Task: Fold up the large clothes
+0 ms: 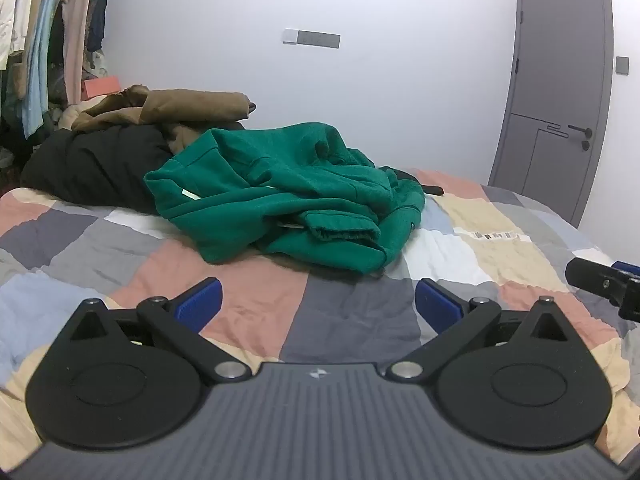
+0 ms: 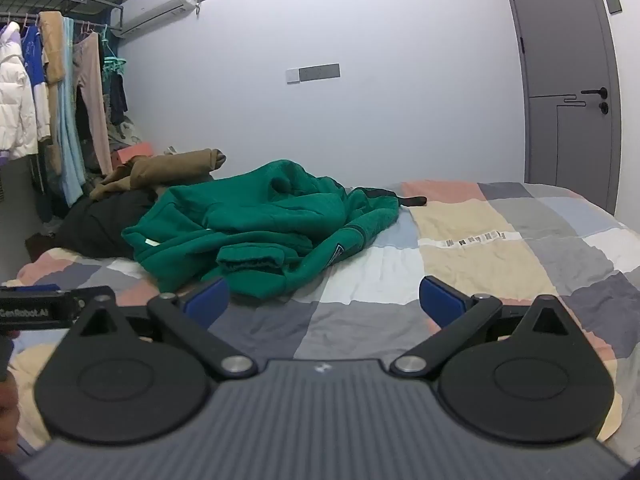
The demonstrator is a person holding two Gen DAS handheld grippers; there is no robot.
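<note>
- On the patchwork quilted bed [image 1: 248, 312], your crumpled green fleece sweatshirt [image 1: 288, 196] lies unfolded
- Left gripper [image 1: 318, 300] and right gripper [image 2: 324, 300] gape empty; all folding remains

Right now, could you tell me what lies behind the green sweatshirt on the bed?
Behind the green sweatshirt lie a black garment and a brown garment atop it; their covered parts stay hidden.
</note>
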